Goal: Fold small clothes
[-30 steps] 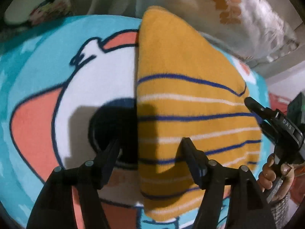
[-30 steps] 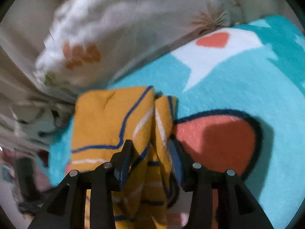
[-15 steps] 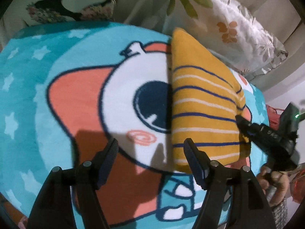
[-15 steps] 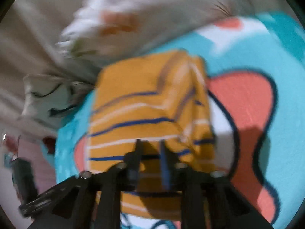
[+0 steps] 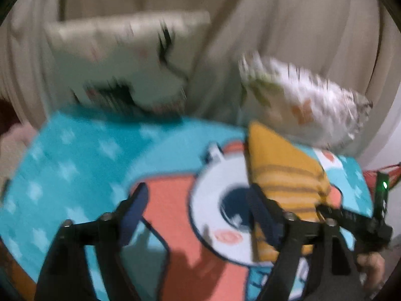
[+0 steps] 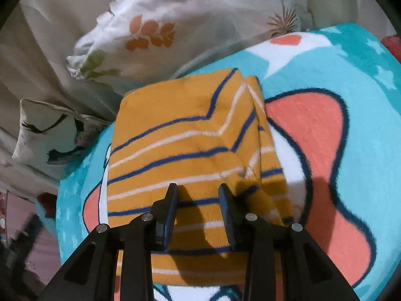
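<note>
Two claws hang over a turquoise cartoon blanket [image 6: 351,95] where the mustard striped garment [image 6: 190,135] lies folded into a block, one narrower layer doubled along its right edge. The right claw [image 6: 198,195] sits low over the garment's near end, its jaws parted a little with nothing pinched between them, their shadows falling on the cloth. The left claw [image 5: 198,205] is spread wide and empty above the blanket's white and coral figure, the garment just beside its right finger; that view is blurred, so contact seems unlikely but I cannot be sure. A flowered pillow [image 6: 175,25] rests behind the garment.
</note>
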`<state>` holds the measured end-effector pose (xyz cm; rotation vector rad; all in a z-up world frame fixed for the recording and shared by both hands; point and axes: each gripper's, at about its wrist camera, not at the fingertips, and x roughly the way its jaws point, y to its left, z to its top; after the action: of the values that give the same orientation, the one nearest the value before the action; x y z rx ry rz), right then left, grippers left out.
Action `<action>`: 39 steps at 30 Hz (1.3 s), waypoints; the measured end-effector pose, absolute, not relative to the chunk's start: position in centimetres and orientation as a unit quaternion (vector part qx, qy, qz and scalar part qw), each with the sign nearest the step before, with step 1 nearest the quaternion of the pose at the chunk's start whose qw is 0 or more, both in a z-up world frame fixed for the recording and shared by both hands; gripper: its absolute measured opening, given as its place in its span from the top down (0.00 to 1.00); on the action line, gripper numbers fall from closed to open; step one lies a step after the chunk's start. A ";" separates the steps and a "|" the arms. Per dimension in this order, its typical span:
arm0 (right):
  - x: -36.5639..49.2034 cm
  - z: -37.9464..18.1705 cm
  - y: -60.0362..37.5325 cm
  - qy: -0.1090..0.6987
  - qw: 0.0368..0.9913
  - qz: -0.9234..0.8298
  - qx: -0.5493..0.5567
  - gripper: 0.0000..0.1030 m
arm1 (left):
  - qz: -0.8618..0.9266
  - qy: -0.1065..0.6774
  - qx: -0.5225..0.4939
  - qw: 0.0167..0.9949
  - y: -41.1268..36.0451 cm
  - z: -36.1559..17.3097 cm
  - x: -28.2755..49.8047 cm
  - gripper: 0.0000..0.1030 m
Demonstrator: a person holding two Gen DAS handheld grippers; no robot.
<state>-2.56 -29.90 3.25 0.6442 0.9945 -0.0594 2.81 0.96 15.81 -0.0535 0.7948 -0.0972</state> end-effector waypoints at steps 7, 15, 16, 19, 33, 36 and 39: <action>-5.4 5.4 -25.7 0.484 0.840 -0.117 0.217 0.54 | -0.018 0.353 -0.072 0.933 3.3 17.0 1.8 0.00; -5.7 5.5 -19.9 0.511 0.827 -0.156 0.174 0.54 | -0.026 0.473 0.021 0.881 2.9 12.5 -1.2 0.00; -5.3 5.6 -19.6 0.515 0.825 -0.155 0.176 0.54 | -0.023 0.468 0.024 0.883 3.1 12.9 -1.4 0.00; -5.3 6.1 -18.8 0.510 0.828 -0.162 0.168 0.53 | -0.034 0.450 0.023 0.892 3.2 13.9 -0.6 0.00; -8.7 7.0 -22.4 0.462 0.857 -0.150 0.170 0.47 | -0.032 0.225 0.023 0.974 0.4 25.6 -2.7 0.00; -9.6 7.6 -23.7 0.441 0.870 -0.140 0.170 0.43 | -0.048 0.251 0.028 0.966 -1.1 25.4 -3.8 0.00; -10.3 7.7 -25.3 0.433 0.874 -0.133 0.178 0.43 | -0.052 0.269 0.054 0.960 -3.1 24.9 -5.1 0.00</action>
<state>-10.30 -25.32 7.71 0.3708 0.9048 -0.2788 -5.11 -3.15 24.94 0.1102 0.5453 -0.1049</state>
